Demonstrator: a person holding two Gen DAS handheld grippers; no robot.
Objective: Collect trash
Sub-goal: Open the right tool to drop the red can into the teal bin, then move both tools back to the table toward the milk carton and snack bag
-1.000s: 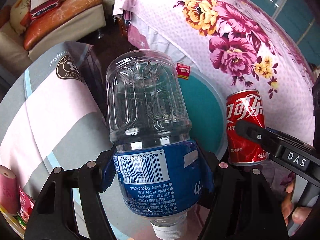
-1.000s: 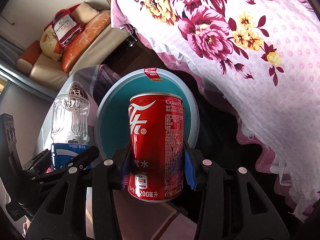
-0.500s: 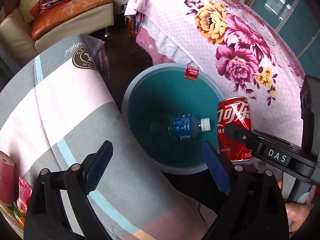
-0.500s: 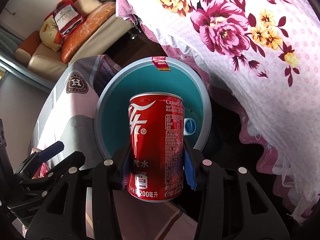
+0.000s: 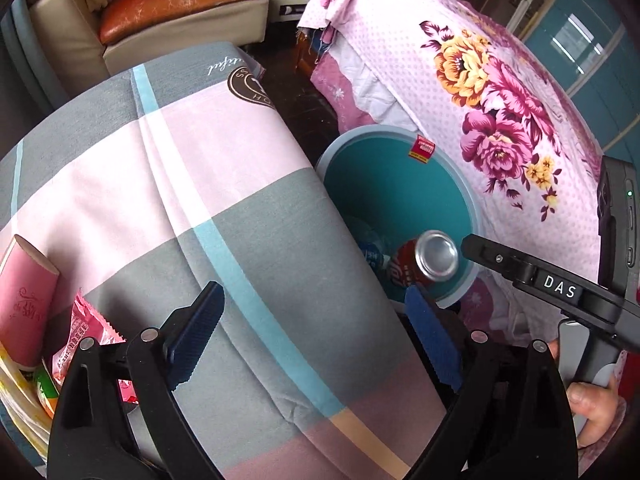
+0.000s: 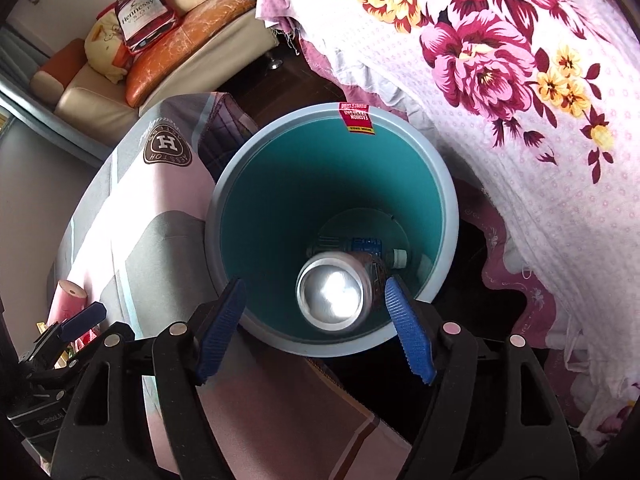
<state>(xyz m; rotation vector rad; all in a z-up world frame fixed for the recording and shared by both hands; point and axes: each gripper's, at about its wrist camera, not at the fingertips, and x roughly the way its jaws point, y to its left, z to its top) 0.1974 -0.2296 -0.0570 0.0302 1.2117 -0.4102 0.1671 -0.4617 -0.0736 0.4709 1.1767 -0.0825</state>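
**Can and bottle in the bin**

The right gripper [image 6: 316, 324], its jaws just opened and empty, hangs over the teal bin [image 6: 448, 200] at frame centre. Inside it, the red can [image 6: 332, 296] is above the bottle [image 6: 364, 246]. The left gripper [image 5: 316, 336] gapes empty over the checked cloth [image 5: 200, 184].
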